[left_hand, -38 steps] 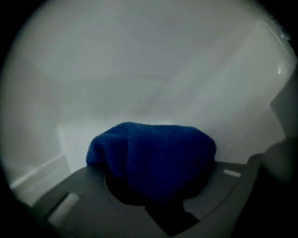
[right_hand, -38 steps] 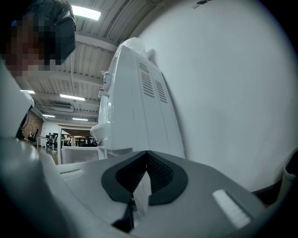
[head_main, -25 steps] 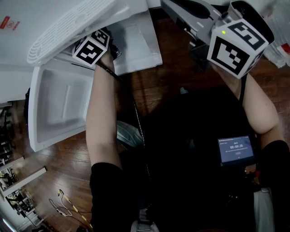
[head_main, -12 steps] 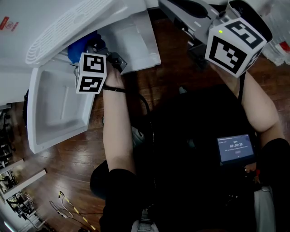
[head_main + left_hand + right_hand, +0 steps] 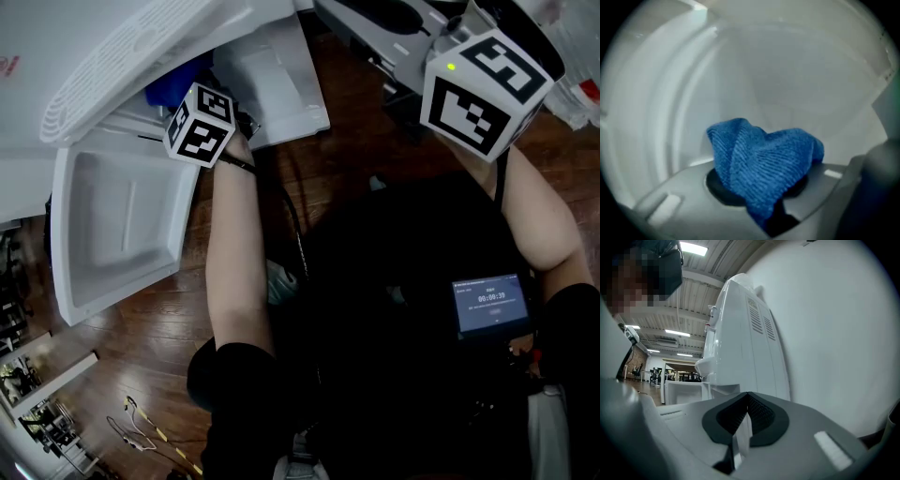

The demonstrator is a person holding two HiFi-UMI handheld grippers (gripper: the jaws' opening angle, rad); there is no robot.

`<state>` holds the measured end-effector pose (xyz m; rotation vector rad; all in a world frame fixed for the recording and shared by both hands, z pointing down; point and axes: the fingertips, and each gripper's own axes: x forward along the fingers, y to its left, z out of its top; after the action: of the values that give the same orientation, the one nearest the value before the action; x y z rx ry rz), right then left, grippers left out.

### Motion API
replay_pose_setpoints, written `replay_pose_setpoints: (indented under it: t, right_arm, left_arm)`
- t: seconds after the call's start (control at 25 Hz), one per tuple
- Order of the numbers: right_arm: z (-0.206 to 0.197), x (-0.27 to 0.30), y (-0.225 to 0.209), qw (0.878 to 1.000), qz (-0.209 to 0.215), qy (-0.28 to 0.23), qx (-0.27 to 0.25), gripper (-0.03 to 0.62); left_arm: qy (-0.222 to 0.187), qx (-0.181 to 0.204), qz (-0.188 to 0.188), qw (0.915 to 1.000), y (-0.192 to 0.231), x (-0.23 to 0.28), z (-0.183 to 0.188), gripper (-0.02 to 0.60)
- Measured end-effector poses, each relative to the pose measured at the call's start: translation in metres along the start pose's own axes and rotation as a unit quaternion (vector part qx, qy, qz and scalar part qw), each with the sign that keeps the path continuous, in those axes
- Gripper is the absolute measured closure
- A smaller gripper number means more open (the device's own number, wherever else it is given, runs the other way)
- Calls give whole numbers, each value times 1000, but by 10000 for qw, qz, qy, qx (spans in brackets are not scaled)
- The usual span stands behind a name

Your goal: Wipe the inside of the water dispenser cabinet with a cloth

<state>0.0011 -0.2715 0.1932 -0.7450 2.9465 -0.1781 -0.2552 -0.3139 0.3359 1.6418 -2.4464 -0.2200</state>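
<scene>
Cabinet walls [image 5: 661, 103] close round the left hand-held gripper [image 5: 197, 117] — the open door [image 5: 112, 225] flanks it; bare floor [image 5: 352, 150] rightward.

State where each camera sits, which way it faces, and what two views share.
Left gripper view: rides the left gripper, faces into the cabinet; its jaws, shut on the blue cloth, show.
Right gripper view: rides the right gripper, faces level at the water dispenser; shut, empty jaws show.
Head view: on the person's head, faces steeply down at the open cabinet door and floor; both forearms and grippers show.
Shared: the cloth, in head and left gripper views.
</scene>
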Motion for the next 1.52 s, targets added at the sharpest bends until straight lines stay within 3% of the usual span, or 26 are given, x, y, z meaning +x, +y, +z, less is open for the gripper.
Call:
replay_pose_setpoints:
  t: [0.12,0.2,0.28,0.32,0.36,0.44,0.48,0.52,0.56,0.64,0.8,0.92,1.04,1.2,1.24,1.36,1.52]
  right_arm:
    - [2,0,1,10000,-8,-11,-24,589]
    - [2,0,1,10000,25,-42,-22,589]
    - [-1,0,-1,10000,8,-23,-7,589]
    - [-2,1,-2,10000,-5,-9,-5,589]
    - [-3,1,-3,10000,-18,3,-6,589]
    - [-4,1,-4,10000,-62,31,-6,589]
    - [-5,0,-5,9999,-99,57,-5,589]
    - [-5,-1,-5,9999,-119,79,2,589]
    - [-6,-1,-5,9999,-103,85,17,589]
    - [-6,0,-4,9999,-68,96,54,589]
    - [-5,2,3,9999,53,117,76,589]
    - [-10,3,7,9996,77,256,32,589]
    - [-19,4,7,9990,33,442,-3,589]
    - [-18,6,9,9991,122,404,3,589]
    - [-17,6,10,9992,176,361,-15,589]
    - [-16,3,9,9990,60,436,-43,589]
    - [-11,2,9,9994,93,322,-68,589]
  left_arm:
    - [-62,-962,158,9952,15,-33,-11,465]
    - [6,-1601,163,9870,20,-42,-23,465]
    - [179,-2280,17,9735,19,-37,-37,465]
    - [307,-2759,-122,9606,15,-29,-43,465]
    - [465,-3329,-282,9414,11,-19,-51,465]
    - [882,-4345,-490,8950,-1,1,-71,465]
    - [1122,-4604,-482,8793,-5,6,-83,465]
    - [1328,-4707,-417,8712,-8,7,-95,465]
    - [1439,-4746,-329,8677,-9,5,-103,465]
    - [1281,-4866,-199,8640,0,1,-105,465]
    - [240,-5048,-92,8629,28,10,-72,465]
    - [-228,-5042,20,8633,39,30,-51,465]
    - [-404,-5122,114,8578,41,46,-43,465]
    - [-352,-4894,178,8712,44,46,-55,466]
    - [-243,-4896,225,8713,47,42,-66,466]
    - [-44,-5104,429,8588,57,20,-91,468]
    - [-182,-5365,664,8411,70,-25,-94,468]
